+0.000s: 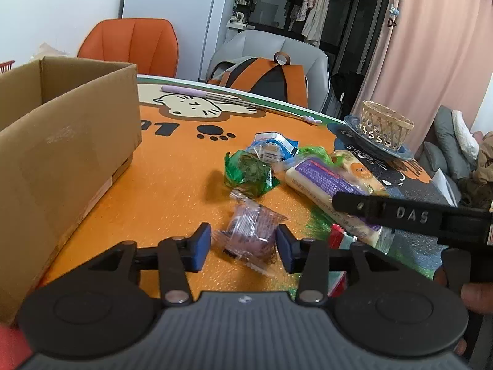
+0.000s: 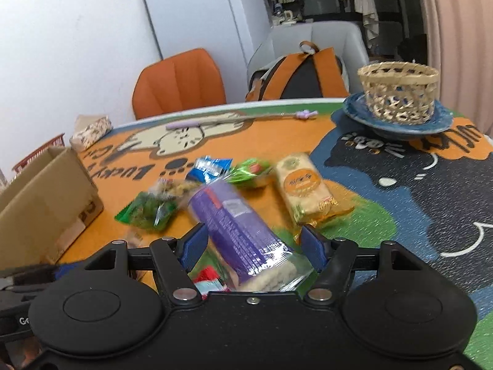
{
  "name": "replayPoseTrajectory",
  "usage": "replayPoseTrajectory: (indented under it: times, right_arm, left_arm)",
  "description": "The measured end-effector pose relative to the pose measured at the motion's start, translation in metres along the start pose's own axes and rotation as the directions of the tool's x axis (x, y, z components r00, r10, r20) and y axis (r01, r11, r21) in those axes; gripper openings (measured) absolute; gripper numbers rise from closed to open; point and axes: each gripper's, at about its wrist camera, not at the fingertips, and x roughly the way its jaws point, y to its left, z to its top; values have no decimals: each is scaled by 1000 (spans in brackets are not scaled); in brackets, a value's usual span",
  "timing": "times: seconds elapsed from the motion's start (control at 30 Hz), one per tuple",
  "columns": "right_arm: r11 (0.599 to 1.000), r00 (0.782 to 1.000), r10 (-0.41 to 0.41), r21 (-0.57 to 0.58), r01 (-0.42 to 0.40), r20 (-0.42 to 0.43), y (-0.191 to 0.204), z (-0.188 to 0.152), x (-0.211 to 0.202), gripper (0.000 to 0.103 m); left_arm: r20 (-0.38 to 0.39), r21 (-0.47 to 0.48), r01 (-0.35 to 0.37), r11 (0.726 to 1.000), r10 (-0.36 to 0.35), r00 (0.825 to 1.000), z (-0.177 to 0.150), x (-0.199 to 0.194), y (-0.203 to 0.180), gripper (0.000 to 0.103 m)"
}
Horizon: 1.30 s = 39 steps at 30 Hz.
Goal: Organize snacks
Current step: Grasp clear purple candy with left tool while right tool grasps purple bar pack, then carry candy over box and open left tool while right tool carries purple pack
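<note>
Gripping the purple pack [image 2: 237, 231] mid-length, the right gripper [image 2: 255, 246] holds something light, crinkly, slippery. Left gripper [image 1: 243, 246] straddles a soft pink snack [image 1: 249, 231], pads not pressing

A cardboard box [image 1: 61, 141] stands on the table [image 1: 172, 185] at the left, and a basket [image 2: 399, 92] sits on a plate [image 2: 397, 117] at the far right, with two chairs [image 2: 181, 83] and a backpack [image 2: 299, 77] behind the far edge. Between them lie the snacks: a small wrapped cake [image 1: 249, 234] nearest, between the left gripper's [image 1: 243, 246] fingers, a leaf-wrapped packet [image 1: 246, 172] farther off, and a pouch [image 1: 272, 146] beyond that. To the right, a long cracker pack [image 2: 240, 237] lies between the right gripper's [image 2: 252, 246] fingers, with a second cracker pack [image 2: 303, 188] just to its right on the table.
</note>
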Motion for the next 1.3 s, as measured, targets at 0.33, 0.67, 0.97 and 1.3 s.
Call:
replayPoseTrajectory:
  times: [0.33, 0.67, 0.97, 1.3]
  right_arm:
    - [999, 1000, -9, -53, 8, -16, 4, -12, -15, 37]
    - [1000, 1000, -2, 24, 2, 3, -4, -17, -36, 31]
    - [999, 998, 18, 49, -21, 62, 7, -5, -54, 31]
    - [998, 991, 57, 4, -58, 120, 42, 12, -68, 31]
  left_arm:
    - [20, -5, -13, 1000, 13, 1000, -4, -4, 2, 34]
    - [37, -37, 28, 999, -27, 999, -7, -23, 6, 31]
    - [99, -51, 29, 998, -24, 995, 8, -53, 13, 31]
    - [181, -61, 23, 998, -12, 983, 29, -89, 23, 31]
